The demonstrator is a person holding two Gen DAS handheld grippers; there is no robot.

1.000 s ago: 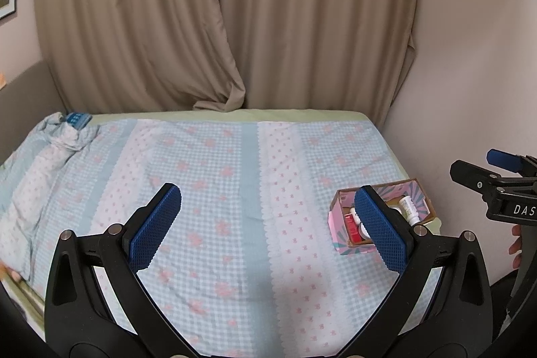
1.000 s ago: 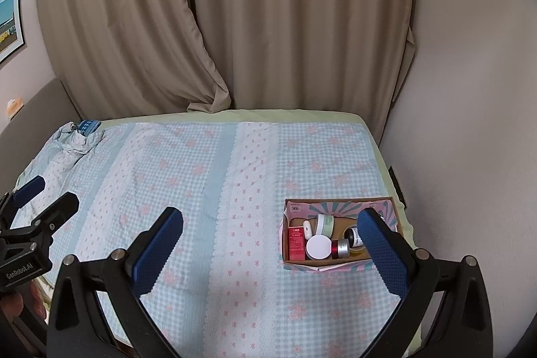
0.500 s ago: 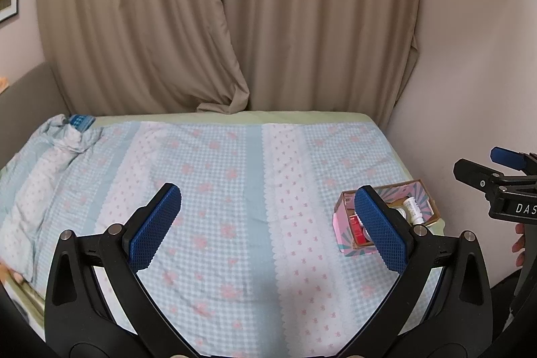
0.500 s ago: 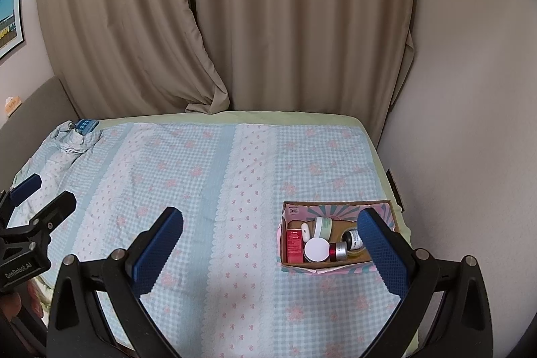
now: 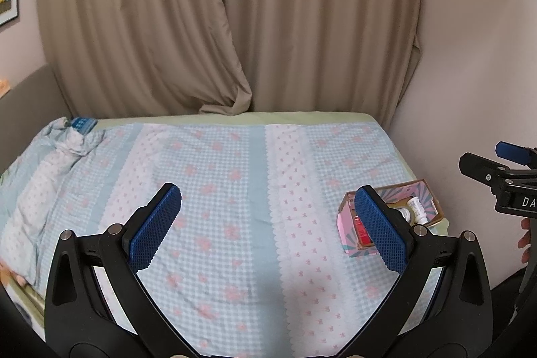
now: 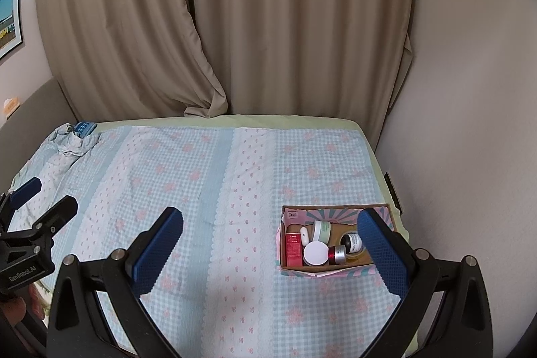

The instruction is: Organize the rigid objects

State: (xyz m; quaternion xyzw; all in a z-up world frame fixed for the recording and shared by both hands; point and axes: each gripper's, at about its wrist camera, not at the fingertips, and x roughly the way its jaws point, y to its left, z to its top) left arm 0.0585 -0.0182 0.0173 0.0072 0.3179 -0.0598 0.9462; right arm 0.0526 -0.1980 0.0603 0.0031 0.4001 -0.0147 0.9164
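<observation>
Both claws, the left claw [image 5: 268,228] and the right claw [image 6: 270,249], hang above the bed [image 6: 208,176] with jaws wide apart and empty. The jars [image 6: 315,252] and bottles [image 6: 352,242] already lie in the box [image 6: 295,213] near the bed's right edge; nothing loose shows, so the task looks about done.
</observation>
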